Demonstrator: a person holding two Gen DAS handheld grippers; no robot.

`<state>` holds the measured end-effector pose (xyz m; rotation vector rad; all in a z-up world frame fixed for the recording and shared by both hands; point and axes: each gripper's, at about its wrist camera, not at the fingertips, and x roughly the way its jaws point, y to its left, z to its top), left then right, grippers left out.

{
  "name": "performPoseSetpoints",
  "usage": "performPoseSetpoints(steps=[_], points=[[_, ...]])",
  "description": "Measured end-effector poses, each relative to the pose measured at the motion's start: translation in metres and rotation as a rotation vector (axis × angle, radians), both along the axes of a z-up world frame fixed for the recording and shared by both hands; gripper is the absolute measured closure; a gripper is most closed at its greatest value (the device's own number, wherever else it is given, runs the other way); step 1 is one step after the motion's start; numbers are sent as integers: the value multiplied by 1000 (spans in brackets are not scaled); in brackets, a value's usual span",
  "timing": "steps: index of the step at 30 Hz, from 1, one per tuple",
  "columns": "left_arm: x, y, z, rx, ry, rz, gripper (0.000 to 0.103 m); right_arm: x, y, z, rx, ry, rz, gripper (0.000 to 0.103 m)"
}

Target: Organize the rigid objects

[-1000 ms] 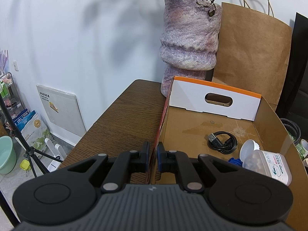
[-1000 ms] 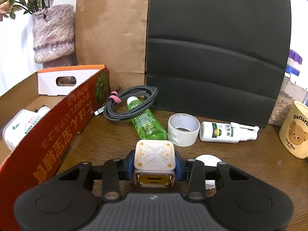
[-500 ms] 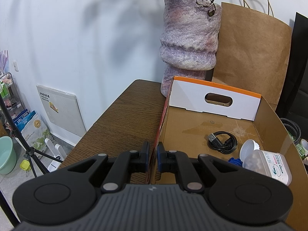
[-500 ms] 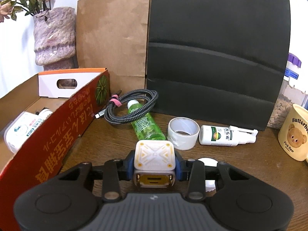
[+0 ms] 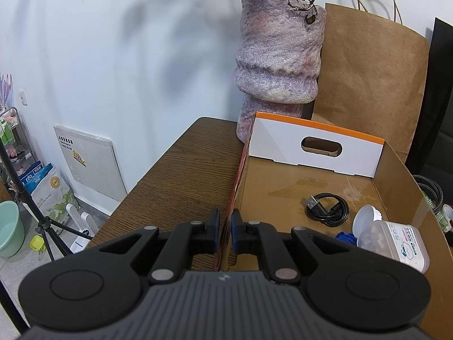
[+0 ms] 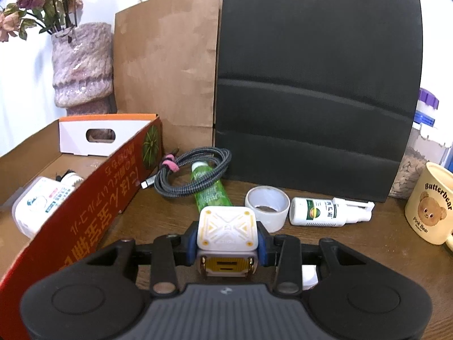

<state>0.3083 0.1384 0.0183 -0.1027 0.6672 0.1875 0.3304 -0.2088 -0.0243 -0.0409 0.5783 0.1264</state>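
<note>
The white-and-yellow charger block [image 6: 228, 233] is clamped between the pads of the right gripper [image 6: 228, 245], lifted clear of the desk [image 6: 368, 243]. The cardboard box [image 6: 93, 212] lies to its left, open side up, so a leftward carry over the red wall is called for. That box's near wall [image 5: 226, 226] is pinched by the left gripper [image 5: 225, 231], nearly closed, and the box is steadied.
</note>
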Motion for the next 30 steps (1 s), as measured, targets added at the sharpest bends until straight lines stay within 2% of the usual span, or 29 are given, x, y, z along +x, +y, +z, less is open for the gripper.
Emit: performPoseSetpoints(steps=[17, 30], points=[[0, 0, 0, 0, 0, 0, 94, -5, 12, 27, -1, -104, 37, 65], [0, -1, 0, 1, 0, 0, 94, 0, 61, 57, 27, -192, 137, 65]])
